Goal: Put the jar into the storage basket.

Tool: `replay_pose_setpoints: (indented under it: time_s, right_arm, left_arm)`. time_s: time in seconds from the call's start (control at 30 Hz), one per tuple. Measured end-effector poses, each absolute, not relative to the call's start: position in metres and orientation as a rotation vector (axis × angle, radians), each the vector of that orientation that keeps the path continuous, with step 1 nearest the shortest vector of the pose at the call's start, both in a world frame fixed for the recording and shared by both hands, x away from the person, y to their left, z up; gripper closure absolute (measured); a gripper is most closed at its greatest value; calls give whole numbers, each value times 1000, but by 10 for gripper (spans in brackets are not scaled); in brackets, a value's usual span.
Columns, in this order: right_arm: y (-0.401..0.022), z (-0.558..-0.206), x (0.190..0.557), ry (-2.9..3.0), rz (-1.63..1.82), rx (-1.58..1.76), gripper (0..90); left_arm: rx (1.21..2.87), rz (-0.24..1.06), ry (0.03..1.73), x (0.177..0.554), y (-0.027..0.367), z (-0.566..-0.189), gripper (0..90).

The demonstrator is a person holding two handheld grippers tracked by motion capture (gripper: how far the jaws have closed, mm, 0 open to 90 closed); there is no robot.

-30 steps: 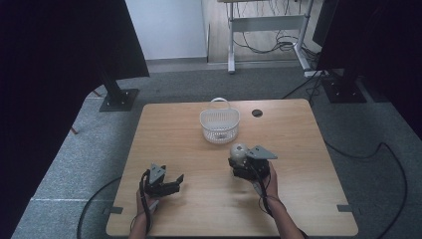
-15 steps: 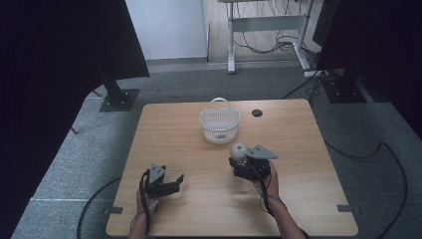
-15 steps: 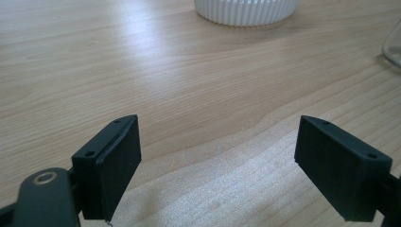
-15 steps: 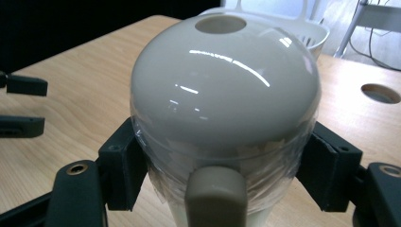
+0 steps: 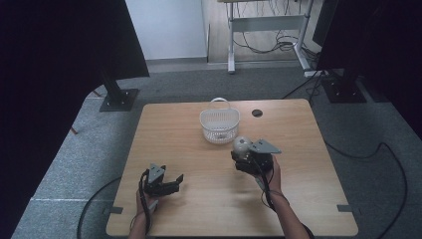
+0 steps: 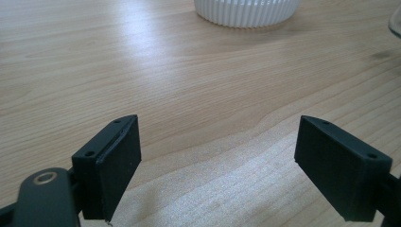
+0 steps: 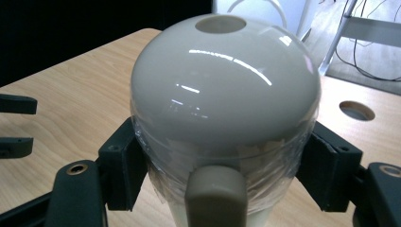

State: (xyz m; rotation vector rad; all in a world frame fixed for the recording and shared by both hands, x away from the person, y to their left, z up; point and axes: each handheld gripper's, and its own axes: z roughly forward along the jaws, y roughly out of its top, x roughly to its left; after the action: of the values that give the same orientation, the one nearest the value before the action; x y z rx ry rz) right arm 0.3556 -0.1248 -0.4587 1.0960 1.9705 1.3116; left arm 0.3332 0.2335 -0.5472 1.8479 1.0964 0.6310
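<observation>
Wooden table (image 5: 209, 164), bottle (image 7: 222, 109) between right gripper (image 7: 222, 165) fingers.

So your worktop (image 5: 209, 199) is a light wood-grain slab with rounded corners, sitting on grey carpet (image 5: 89, 164). There's a white slatted basket (image 5: 219, 126) with a loop handle standing upright on it, near the far edge and about mid-width. Just to the right of the basket, near that same far edge, you've got a round cable hole (image 5: 257, 113) cut through the top. In the left gripper view the wood in front of you is bare, with the basket's base at the top.
</observation>
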Motion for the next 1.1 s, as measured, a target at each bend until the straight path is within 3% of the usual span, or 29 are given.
replay_pose_setpoints:
  time_s: [1.1]
  right_arm:
    - [-118,-411,393,1879,1334,1077,264]
  left_arm:
    - [1843,623,1099,334,234,-547,151]
